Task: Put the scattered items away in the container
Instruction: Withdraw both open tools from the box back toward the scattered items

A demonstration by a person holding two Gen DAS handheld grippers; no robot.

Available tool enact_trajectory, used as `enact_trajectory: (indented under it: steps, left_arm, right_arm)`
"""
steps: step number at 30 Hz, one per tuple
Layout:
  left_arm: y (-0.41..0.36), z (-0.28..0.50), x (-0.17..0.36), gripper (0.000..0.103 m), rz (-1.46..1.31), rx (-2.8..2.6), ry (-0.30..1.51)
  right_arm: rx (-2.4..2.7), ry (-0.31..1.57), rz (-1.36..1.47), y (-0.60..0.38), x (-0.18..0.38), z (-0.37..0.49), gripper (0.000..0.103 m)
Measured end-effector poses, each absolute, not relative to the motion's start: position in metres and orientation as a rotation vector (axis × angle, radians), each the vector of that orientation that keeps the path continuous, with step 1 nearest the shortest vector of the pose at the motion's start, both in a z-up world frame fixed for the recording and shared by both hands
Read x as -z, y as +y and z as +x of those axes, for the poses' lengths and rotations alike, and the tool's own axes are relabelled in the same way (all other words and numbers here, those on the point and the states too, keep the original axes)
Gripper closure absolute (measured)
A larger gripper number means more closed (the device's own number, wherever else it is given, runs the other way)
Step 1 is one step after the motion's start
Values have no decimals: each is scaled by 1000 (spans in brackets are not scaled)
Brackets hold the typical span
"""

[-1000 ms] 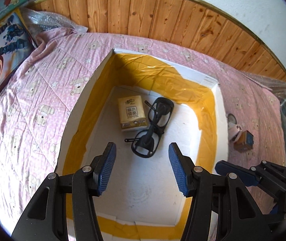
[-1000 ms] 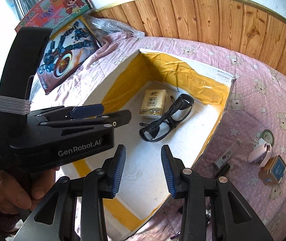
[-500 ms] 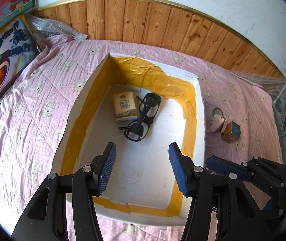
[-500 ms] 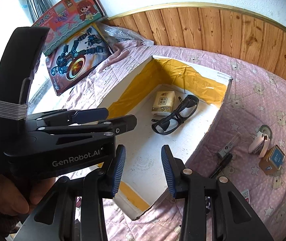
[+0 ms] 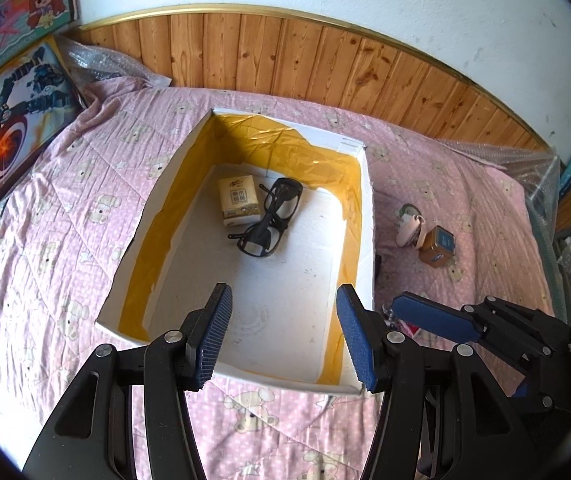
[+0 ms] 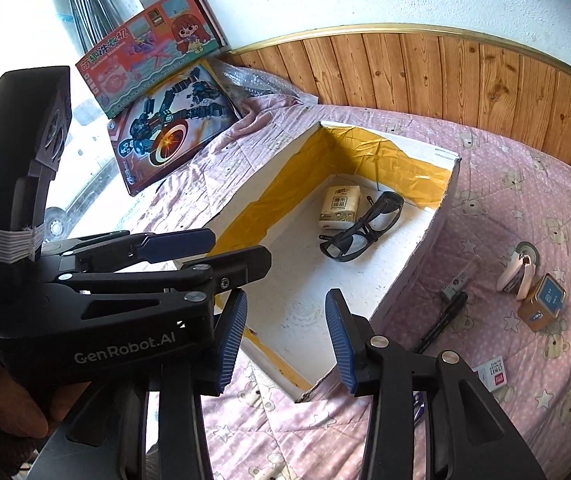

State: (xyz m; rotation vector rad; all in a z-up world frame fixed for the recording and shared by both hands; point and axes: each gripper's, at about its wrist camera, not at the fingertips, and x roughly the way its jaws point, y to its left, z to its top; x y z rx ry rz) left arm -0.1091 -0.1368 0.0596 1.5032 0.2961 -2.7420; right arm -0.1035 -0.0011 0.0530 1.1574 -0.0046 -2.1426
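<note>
Glasses (image 5: 270, 216) and tissue pack (image 5: 239, 205) inside box (image 5: 366, 216). Left tongs (image 5: 283, 338) wide, empty. Right tongs (image 6: 285, 338) opening (nothing between).

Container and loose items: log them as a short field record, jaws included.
surface: pink quilt
container: white box with yellow tape lining, open top
inside container: tissue pack beside black glasses
outside, right of box: black marker, small grey item, pink-white item, small blue-top box, small card
left gripper: jaws open, nothing between
right gripper: jaws opening, nothing between
</note>
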Motion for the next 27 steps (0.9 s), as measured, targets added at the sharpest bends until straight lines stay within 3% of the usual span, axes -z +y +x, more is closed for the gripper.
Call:
enact_trajectory:
  steps: [27]
  left_arm:
    - [-83,-52,-57,46,1430,2931,294]
  right_arm:
    - [2201,-308,1067,86,-25,-52,60]
